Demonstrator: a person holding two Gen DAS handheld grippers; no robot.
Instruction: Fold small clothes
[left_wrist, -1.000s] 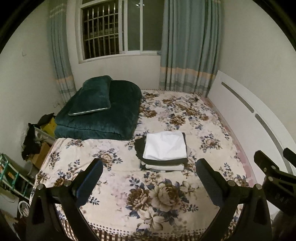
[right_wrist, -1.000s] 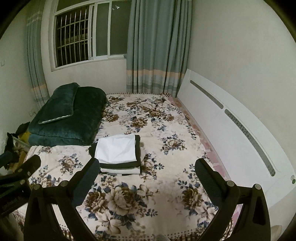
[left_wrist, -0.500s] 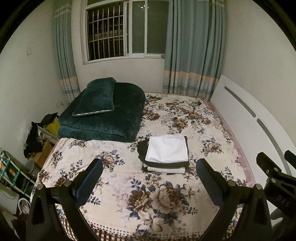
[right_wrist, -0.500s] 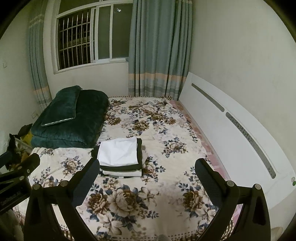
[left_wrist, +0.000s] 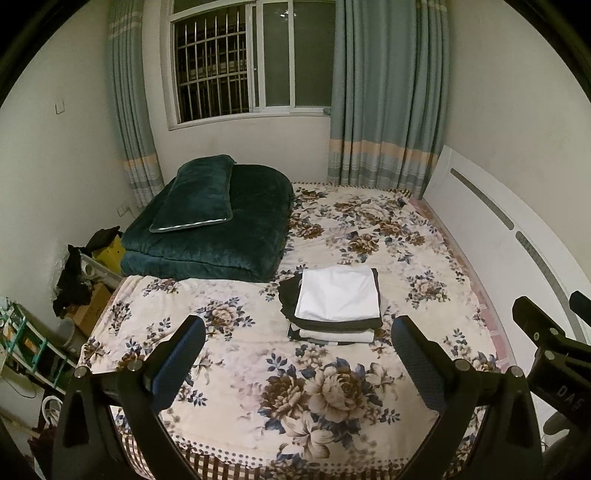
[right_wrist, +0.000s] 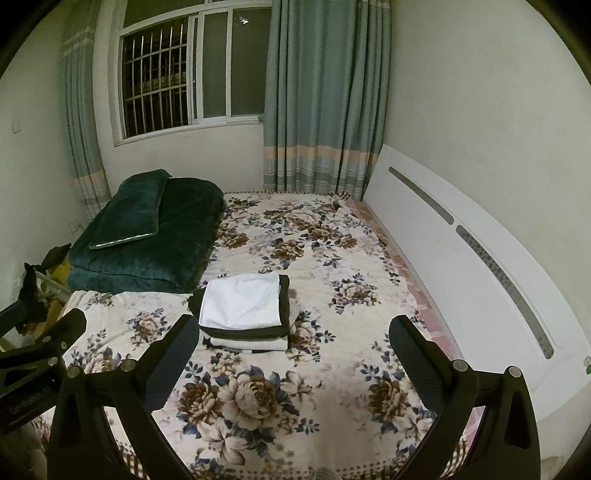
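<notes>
A stack of folded small clothes (left_wrist: 334, 306), black and white pieces with a white one on top, lies in the middle of the floral bed sheet (left_wrist: 258, 350). It also shows in the right wrist view (right_wrist: 243, 312). My left gripper (left_wrist: 297, 345) is open and empty, held well back from the stack, above the bed's near end. My right gripper (right_wrist: 293, 345) is open and empty too, level with it, with the stack ahead and to its left. Part of the right gripper's body (left_wrist: 554, 350) shows in the left wrist view, and part of the left one (right_wrist: 40, 354) in the right wrist view.
A folded dark green quilt (left_wrist: 221, 236) with a pillow on it sits at the bed's far left. A white headboard (left_wrist: 498, 240) runs along the right side. Window and curtains (left_wrist: 384, 92) lie beyond. Boxes and clutter (left_wrist: 81, 280) stand on the floor at left.
Both grippers have drawn back and tilted up from the bed, so the stack looks lower and further away. The stack itself has not moved.
</notes>
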